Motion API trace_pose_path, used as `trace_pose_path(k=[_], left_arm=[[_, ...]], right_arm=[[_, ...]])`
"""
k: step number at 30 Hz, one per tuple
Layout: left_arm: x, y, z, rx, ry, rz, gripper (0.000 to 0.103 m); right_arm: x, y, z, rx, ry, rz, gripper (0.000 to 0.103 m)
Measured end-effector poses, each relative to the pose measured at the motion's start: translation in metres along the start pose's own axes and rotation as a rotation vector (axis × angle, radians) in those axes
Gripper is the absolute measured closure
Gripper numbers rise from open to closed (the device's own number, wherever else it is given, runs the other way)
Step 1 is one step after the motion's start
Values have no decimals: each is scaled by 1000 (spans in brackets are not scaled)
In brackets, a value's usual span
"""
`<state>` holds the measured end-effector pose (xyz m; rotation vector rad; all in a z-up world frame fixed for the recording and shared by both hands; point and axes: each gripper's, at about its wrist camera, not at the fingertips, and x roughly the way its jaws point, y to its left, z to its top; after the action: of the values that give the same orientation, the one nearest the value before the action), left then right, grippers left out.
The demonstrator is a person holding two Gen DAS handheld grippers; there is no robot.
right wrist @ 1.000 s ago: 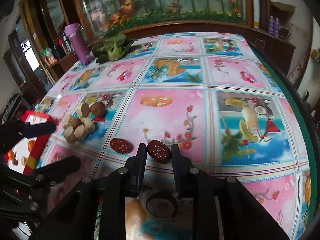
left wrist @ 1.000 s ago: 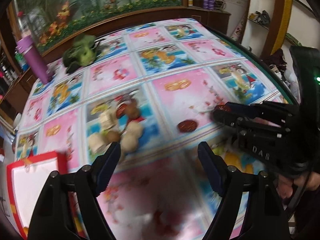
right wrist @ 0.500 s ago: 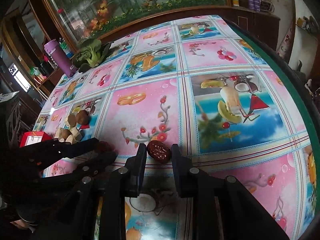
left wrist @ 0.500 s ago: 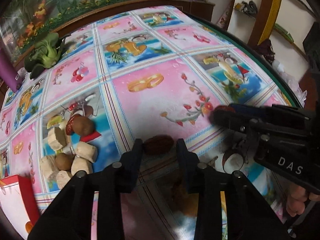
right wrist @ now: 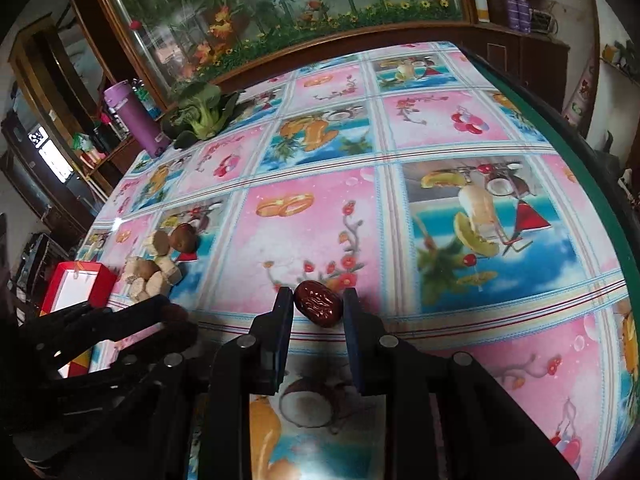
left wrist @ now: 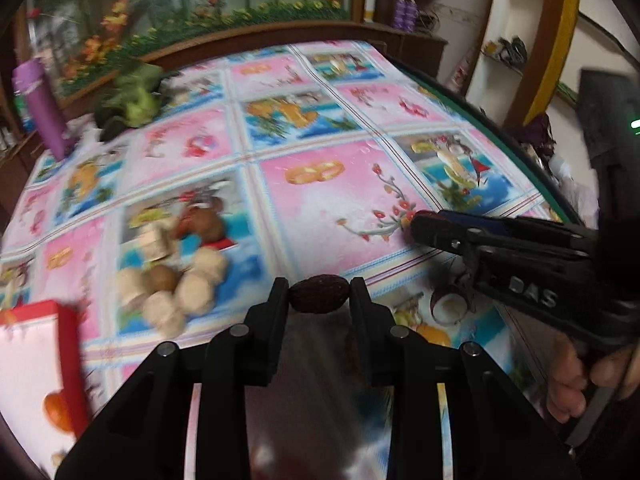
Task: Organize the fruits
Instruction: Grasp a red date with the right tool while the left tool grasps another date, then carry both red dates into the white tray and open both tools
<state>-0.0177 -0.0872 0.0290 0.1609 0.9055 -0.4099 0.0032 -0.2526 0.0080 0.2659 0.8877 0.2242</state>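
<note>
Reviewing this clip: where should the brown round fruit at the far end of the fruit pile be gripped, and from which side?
Grip the brown round fruit across its middle, coming from its open right side: cut pieces crowd its left and near sides.

wrinkled red date [left wrist: 319, 293], another [right wrist: 318, 303], both held aloft

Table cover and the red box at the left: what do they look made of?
Table cover: looks like glossy plastic or oilcloth, printed with fruit panels; it lies smooth and shows a small glare spot in the right wrist view. Red box: probably cardboard or coated paper, with thin flat walls, red outside and white inside; too small and blurred to be sure.
</note>
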Motion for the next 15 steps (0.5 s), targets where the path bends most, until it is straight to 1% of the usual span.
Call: trace_pose_path(k=[3, 6, 9, 11, 15], left_arm=[[-26, 13, -11, -46, -38, 36, 70], [-51, 31, -26, -84, -74, 98, 70], [-76, 54, -40, -134, -109, 146, 70], [-96, 74, -52, -167, -139, 193, 70], [-131, 118, -82, -254, -182, 280, 70]], right_arm=[[-3, 14, -6, -3, -6, 36, 79], [-5, 45, -16, -26, -5, 86, 79], [-7, 90, -24, -91, -2, 144, 79], [-12, 127, -28, -164, -16, 167, 79], [-16, 187, -36, -249, -22, 219, 79]])
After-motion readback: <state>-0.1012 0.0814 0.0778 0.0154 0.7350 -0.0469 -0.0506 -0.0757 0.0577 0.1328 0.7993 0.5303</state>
